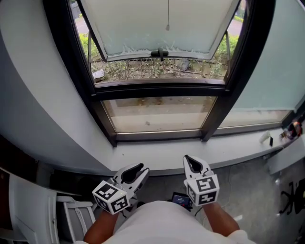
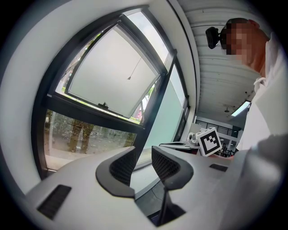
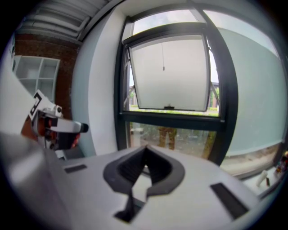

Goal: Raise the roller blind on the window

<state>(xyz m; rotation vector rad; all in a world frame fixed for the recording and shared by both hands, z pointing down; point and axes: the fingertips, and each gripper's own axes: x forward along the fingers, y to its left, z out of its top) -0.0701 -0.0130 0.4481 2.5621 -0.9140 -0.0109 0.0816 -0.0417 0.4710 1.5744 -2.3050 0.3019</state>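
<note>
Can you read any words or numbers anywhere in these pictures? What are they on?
There are no readable words or numbers anywhere.
Left marker cube on the left hand-held gripper: only black-and-white square patterns, no letters.
Right marker cube on the right hand-held gripper: also patterns only.
Small dark device between the grippers: too small to read.

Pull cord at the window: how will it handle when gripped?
The pull cord looks thin and hangs straight, so it is probably limp and would swing aside if nudged. Its small end piece likely adds little weight. Being so thin, it may slip out of a loose pinch.
</note>
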